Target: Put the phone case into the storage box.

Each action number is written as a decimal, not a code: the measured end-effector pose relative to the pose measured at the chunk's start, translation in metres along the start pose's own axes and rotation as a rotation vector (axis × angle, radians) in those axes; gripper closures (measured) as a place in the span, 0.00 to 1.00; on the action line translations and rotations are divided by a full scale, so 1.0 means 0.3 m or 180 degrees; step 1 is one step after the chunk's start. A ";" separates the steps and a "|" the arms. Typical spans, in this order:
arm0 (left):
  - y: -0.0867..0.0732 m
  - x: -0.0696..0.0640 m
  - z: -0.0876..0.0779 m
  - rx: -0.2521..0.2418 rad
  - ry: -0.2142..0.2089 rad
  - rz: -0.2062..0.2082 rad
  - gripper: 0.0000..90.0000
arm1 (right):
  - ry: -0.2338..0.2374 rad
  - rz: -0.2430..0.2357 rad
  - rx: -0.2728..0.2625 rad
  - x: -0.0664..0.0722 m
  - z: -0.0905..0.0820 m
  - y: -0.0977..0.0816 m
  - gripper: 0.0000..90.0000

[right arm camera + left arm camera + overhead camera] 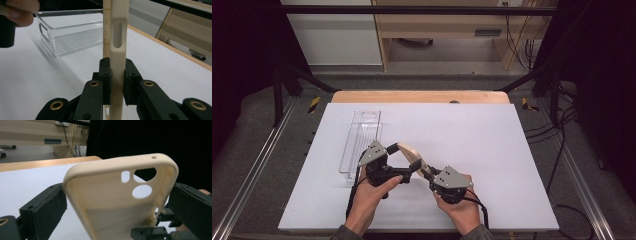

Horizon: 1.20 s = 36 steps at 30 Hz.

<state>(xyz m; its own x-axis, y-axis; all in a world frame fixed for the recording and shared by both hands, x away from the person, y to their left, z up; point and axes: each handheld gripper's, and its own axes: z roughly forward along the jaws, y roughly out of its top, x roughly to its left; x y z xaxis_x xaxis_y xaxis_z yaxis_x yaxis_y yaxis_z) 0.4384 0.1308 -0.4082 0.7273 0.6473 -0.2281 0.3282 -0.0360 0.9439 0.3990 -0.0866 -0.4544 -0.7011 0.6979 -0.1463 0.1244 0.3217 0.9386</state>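
A cream phone case point(410, 154) hangs above the white table top point(492, 145), held between both grippers. My left gripper point(399, 162) spans the case's width, and in the left gripper view its black pads point(47, 207) press against both long sides of the case point(112, 195), whose camera holes face me. My right gripper point(428, 173) grips the case from the right. In the right gripper view its jaws point(117, 82) pinch the thin edge of the case point(116, 50), which stands upright.
A clear plastic bin point(362, 140) lies at the left of the table, just beyond my left gripper, and it stands at the back left point(70, 37) in the right gripper view. A wooden edge point(422, 96) borders the far side.
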 end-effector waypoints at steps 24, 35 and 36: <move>0.012 -0.006 -0.017 -0.0077 0.0208 0.0013 0.11 | 0.0070 0.0165 0.0026 0.012 0.021 0.000 0.62; 0.028 0.004 -0.037 -0.0178 0.0420 0.0134 0.11 | -0.0035 0.0351 0.0036 -0.023 -0.017 -0.009 0.22; 0.029 0.002 -0.038 -0.0183 0.0431 0.0159 0.11 | -0.0037 0.0346 0.0023 -0.026 -0.022 -0.009 0.20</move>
<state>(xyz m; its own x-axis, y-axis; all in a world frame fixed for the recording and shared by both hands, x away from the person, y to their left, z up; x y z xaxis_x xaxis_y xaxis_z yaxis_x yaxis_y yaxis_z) 0.4350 0.1396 -0.3974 0.6526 0.7428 -0.1499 0.2556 -0.0296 0.9663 0.3995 -0.0973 -0.4537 -0.6749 0.7364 -0.0473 0.2044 0.2482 0.9469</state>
